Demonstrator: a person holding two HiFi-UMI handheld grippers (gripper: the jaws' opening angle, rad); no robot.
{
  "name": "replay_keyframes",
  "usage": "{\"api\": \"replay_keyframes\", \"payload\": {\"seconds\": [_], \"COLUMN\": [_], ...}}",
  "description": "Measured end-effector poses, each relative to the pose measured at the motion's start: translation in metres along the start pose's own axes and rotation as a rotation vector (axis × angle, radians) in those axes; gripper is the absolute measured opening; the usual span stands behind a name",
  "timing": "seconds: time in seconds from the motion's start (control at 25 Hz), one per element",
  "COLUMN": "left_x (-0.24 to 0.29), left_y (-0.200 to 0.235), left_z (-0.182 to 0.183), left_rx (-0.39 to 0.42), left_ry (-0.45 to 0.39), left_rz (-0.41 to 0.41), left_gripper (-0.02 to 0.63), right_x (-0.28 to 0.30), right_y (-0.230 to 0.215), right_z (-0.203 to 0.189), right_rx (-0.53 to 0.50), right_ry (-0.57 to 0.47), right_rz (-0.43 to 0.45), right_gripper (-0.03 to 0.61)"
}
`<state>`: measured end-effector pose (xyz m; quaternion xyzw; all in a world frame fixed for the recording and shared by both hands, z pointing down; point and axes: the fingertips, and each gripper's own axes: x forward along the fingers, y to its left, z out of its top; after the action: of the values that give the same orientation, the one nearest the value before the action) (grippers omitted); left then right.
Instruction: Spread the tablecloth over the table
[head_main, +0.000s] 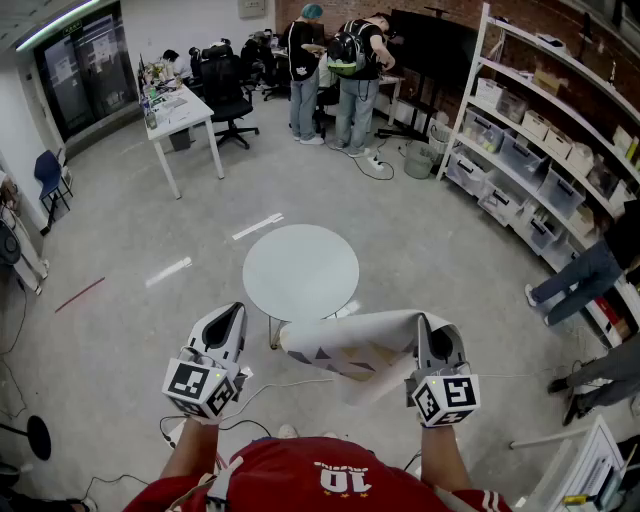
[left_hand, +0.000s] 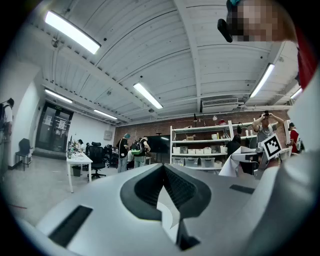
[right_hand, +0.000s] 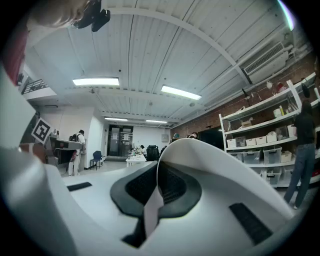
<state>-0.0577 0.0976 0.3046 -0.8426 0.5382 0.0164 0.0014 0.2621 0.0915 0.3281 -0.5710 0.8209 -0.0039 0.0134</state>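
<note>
A round white table (head_main: 300, 272) stands on the grey floor just ahead of me. The tablecloth (head_main: 350, 345), white with small dark triangles, hangs bunched in a loose roll in front of my chest. My right gripper (head_main: 428, 325) is shut on its right end. In the right gripper view the cloth (right_hand: 225, 170) curls over the right jaw of my right gripper (right_hand: 159, 165) and a strip runs down between the pads. My left gripper (head_main: 235, 312) is held level beside it, apart from the cloth's left end. Its jaws (left_hand: 162, 167) meet, with only a pale sliver low between the pads.
Two people (head_main: 330, 60) stand at the back by a black screen. A white desk (head_main: 180, 110) and office chair (head_main: 225, 85) are at the far left. Shelves with bins (head_main: 540, 150) line the right wall, and someone's legs (head_main: 575, 285) show there. A cable (head_main: 300, 385) lies by my feet.
</note>
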Motion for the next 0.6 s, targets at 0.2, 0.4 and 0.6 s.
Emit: {"api": "replay_keyframes", "payload": {"seconds": [0.2,0.4,0.6], "left_x": [0.009,0.009,0.011], "left_y": [0.005,0.008,0.017], "left_z": [-0.002,-0.005,-0.004], "left_rx": [-0.003,-0.007,-0.015], "left_ry": [-0.009,0.002,0.004], "left_rz": [-0.011,-0.017,-0.03], "left_gripper": [0.002,0.002,0.002], "right_x": [0.009,0.013,0.017], "right_y": [0.003,0.008,0.013], "right_z": [0.005,0.001,0.005], "right_rx": [-0.017,-0.043,-0.054], "right_ry": [-0.008,-0.004,-0.005], "right_rz": [0.012,0.015,0.013], "right_gripper": [0.014,0.014,0.014]}}
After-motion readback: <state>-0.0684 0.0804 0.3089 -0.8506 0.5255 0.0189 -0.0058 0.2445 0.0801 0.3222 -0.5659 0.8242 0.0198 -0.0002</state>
